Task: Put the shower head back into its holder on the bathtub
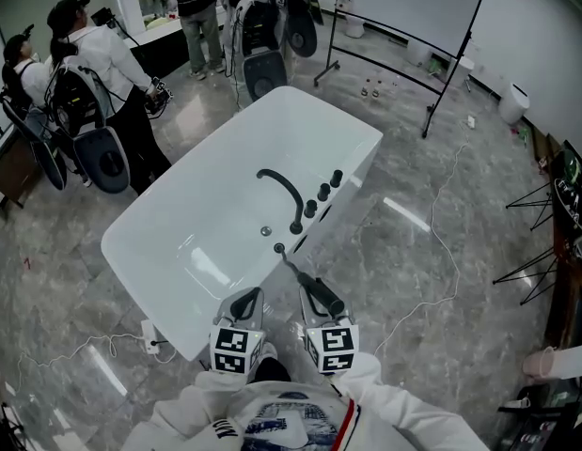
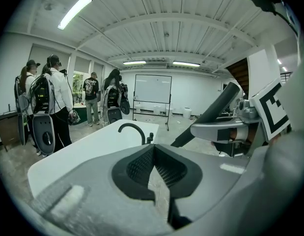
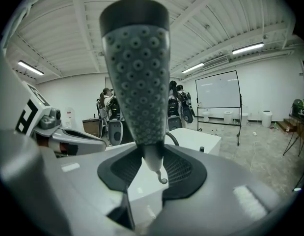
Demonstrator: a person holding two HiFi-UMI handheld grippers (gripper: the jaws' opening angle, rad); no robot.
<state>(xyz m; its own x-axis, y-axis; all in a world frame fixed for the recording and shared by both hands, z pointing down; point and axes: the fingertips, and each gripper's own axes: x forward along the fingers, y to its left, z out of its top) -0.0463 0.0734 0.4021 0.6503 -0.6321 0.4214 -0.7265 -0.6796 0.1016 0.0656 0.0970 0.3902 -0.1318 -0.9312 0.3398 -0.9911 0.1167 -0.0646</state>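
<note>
A white bathtub (image 1: 140, 231) stands on the grey floor ahead of me, with a black curved faucet (image 1: 283, 192) and a row of black knobs (image 1: 323, 192) on its near rim. A small black fitting (image 1: 279, 249) sits on that rim, and a thin hose runs from it to the black shower head (image 1: 325, 297). My right gripper (image 1: 318, 293) is shut on the shower head's handle just short of the tub. In the right gripper view the dotted spray face (image 3: 137, 73) stands up from between the jaws. My left gripper (image 1: 245, 301) hovers beside it, shut and empty (image 2: 152, 154).
Several people with backpack rigs (image 1: 93, 64) stand beyond the tub's far left end. A wheeled whiteboard (image 1: 403, 7) stands at the back right. A cable (image 1: 443, 242) trails over the floor right of the tub, tripod legs (image 1: 530, 252) lie farther right, and a socket strip (image 1: 152, 344) sits by the near left corner.
</note>
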